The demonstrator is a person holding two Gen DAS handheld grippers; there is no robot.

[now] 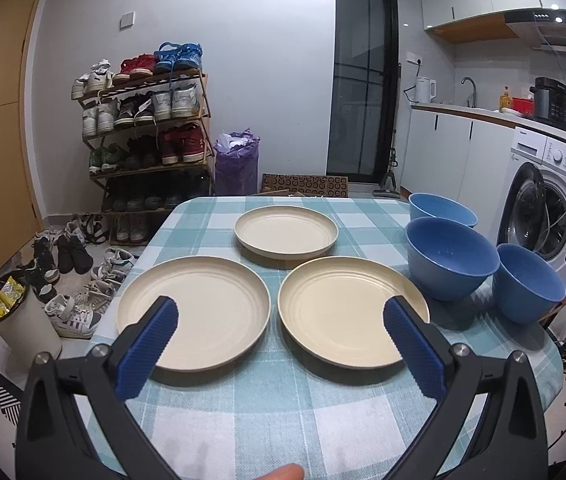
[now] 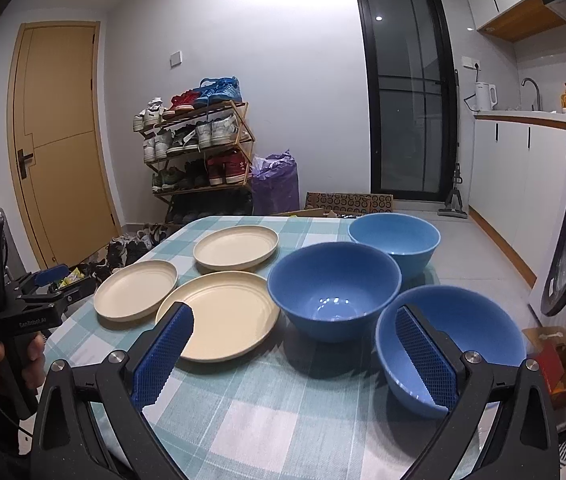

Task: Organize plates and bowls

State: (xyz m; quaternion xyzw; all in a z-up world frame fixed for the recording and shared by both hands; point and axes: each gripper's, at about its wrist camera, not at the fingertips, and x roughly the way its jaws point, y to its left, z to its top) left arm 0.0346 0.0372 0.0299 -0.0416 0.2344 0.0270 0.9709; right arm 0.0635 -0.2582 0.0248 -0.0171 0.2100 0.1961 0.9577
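Plates, three, cream: near-left plate (image 1: 193,312) at 11 o'clock and near-right plate (image 1: 353,312) at 1 o'clock of the left claw (image 1: 281,326), far plate (image 1: 286,232) at 12. Left claw and right claw (image 2: 295,334) both gape wide, empty. Suggested: slide one finger under a rim, pinch, stack. Bowls, three, blue: nearest bowl (image 2: 449,344) crowds the middle bowl (image 2: 333,294); farthest bowl (image 2: 395,240) behind. Checked surface (image 1: 283,412) otherwise unobstructed.

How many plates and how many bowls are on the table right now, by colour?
Cream plates: 3 (near left, near right, far)
Blue bowls: 3 (far, middle, near)
Total: 6, none stacked, both grippers' jaws open and empty.
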